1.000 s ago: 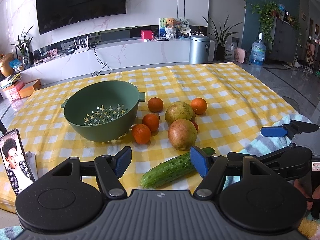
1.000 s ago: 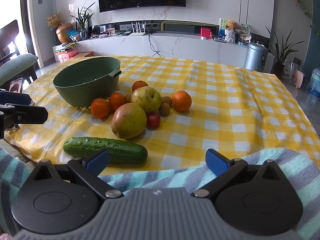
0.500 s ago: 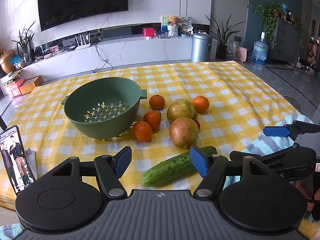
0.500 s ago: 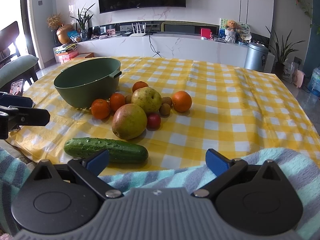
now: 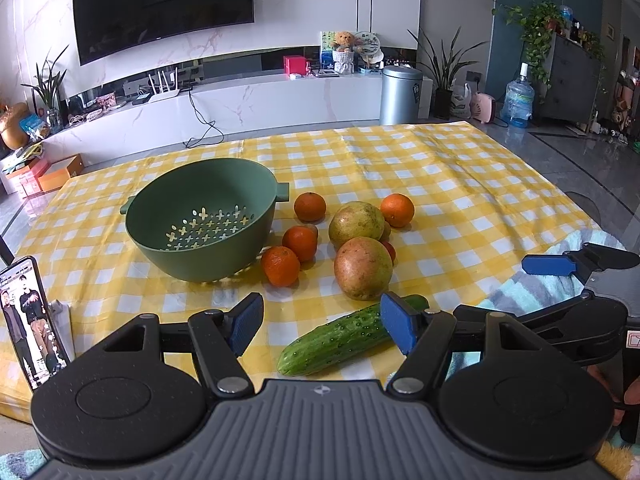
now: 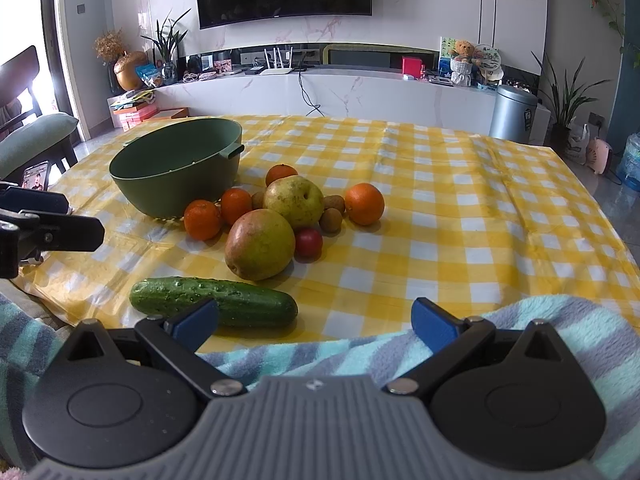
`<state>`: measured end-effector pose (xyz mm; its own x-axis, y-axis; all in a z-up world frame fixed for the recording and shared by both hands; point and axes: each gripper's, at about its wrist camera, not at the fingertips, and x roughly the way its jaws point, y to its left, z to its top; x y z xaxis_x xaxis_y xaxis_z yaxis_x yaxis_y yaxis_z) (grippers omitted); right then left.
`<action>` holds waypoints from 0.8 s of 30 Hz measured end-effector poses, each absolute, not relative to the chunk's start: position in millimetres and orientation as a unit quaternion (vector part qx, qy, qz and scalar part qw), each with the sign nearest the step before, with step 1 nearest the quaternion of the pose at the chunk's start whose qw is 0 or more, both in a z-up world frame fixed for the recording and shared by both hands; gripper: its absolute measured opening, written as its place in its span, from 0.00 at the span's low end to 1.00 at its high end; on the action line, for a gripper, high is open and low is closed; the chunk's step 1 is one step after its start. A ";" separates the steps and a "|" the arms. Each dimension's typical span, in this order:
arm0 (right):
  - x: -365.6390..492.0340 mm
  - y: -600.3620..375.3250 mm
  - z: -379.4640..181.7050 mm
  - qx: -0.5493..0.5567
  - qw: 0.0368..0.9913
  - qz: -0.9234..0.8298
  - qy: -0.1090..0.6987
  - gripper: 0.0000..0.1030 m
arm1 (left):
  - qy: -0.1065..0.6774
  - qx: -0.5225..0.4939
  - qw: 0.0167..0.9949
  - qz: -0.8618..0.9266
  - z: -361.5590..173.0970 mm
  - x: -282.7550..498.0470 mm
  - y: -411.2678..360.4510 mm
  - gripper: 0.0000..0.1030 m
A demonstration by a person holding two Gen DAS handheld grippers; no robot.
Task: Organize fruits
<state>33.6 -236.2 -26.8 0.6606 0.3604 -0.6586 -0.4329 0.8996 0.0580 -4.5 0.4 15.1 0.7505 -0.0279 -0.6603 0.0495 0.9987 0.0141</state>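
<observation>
Hovering with jaws spread and empty, the left gripper (image 5: 322,326) and right gripper (image 6: 314,320) faced loose fruit beside the empty colander (image 5: 202,222), likely its destination.

Matt plastic colander (image 5: 202,216), bumpy cucumber (image 5: 344,336) (glossy checked tablecloth (image 5: 460,200))

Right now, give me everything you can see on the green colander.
The colander is a deep, round, matte green bowl, plastic by the look, with a small tab handle on each side of the rim. Its bottom is pierced with cross-shaped and round holes. It stands upright and empty on the yellow checked cloth, left of the fruit. One orange sits against or very near its wall; contact is unclear. Neither gripper touches it.
</observation>
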 end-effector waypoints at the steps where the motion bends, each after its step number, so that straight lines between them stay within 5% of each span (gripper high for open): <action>1: 33.5 -236.2 -26.8 -0.052 0.910 0.218 0.350 0.96 | 0.352 0.015 0.936 -0.021 15.4 -4.6 -0.1 0.77; 16: 37.6 -234.2 -25.6 -0.046 0.908 0.213 0.357 0.95 | 0.365 -0.016 0.930 -0.031 14.4 17.7 3.2 0.77; 24: 67.4 -244.2 -19.7 0.002 0.911 0.194 0.364 0.66 | 0.363 -0.020 0.930 -0.053 7.8 41.8 -2.0 0.65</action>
